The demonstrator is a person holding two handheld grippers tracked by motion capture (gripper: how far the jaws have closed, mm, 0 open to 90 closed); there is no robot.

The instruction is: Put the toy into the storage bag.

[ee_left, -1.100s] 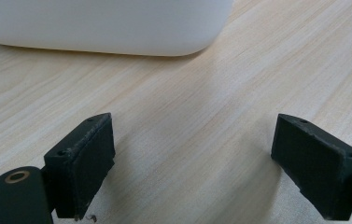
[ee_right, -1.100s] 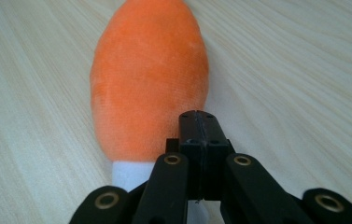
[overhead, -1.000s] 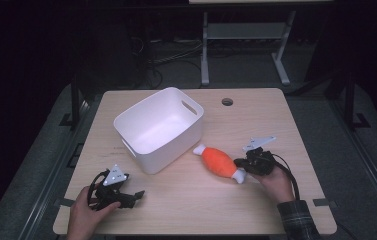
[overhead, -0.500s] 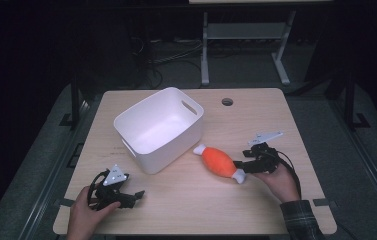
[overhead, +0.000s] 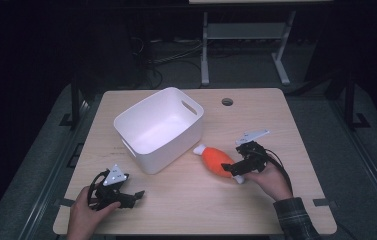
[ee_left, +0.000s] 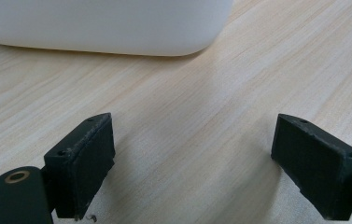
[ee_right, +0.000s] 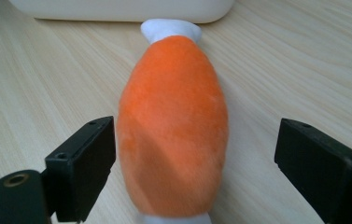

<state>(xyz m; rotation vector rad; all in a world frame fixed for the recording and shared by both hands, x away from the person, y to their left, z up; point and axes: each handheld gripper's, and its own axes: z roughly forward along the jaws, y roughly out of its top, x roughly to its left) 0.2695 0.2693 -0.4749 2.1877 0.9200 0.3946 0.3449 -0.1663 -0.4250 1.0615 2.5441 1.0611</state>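
Observation:
An orange plush toy with white ends lies on the wooden table, just right of a white bin. My right gripper is at the toy's near end. Its jaws have just been opening and now stand wide, with the toy lying between them; the right jaw stands clear of it and the left jaw is close beside it. The bin's base is behind the toy. My left gripper rests open at the table's front left, with bare wood between its jaws and the bin's wall ahead.
A round cable hole sits in the table's far edge. A pale metal frame stands on the floor behind the table. Dark floor surrounds the table on all sides.
The right gripper's jaws have spread apart around the toy's near end, and that hand has lifted and shifted slightly. The toy lies a little nearer the bin. The left hand has kept still.

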